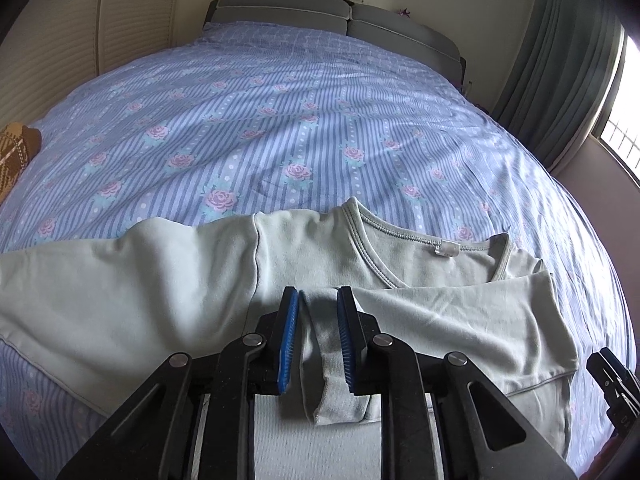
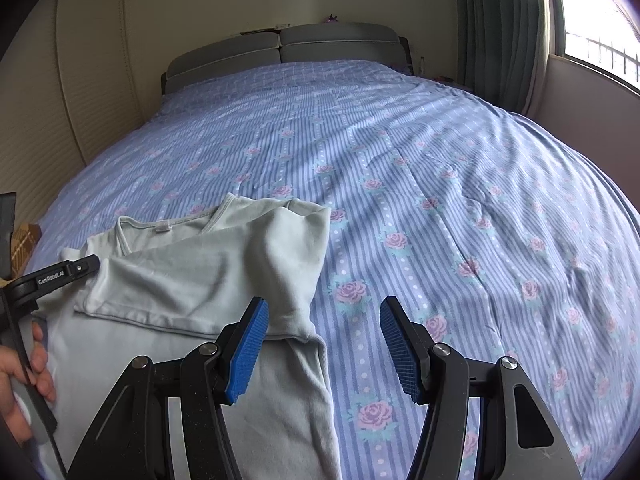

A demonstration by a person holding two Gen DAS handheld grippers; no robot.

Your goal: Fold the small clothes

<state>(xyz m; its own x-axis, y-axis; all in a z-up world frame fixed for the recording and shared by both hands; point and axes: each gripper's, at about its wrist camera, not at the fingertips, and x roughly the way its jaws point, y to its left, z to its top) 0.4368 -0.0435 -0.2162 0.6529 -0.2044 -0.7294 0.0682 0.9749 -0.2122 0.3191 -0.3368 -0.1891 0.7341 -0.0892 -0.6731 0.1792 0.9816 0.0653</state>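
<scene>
Nearest the left wrist camera, the left gripper (image 1: 318, 300) has its jaws drawn in close on a sleeve cuff (image 1: 326, 384) of the pale green shirt (image 1: 160, 280). The ribbed cuff runs up between the blue pads, which appear to pinch the fabric, so this reads as a grasp on the sleeve end. The right gripper (image 2: 324, 312) hangs with its jaws released and about half spread. It holds nothing: the left pad sits over the shirt's edge and the right pad over bare bedspread (image 2: 440, 160).

The shirt lies face up at the near edge of the bed, neckline (image 1: 404, 236) and label pointing toward the headboard (image 1: 320, 12). One sleeve is already folded across the chest, its cuff end now in the left jaws. The other sleeve (image 1: 100, 272) is spread out flat to the side, unfolded. By my reading the fold is at an early stage: that sleeve needs bringing in, then the body must be doubled over.

A person's hand (image 2: 24, 376) grips the left tool's handle at the edge of the right wrist view.
</scene>
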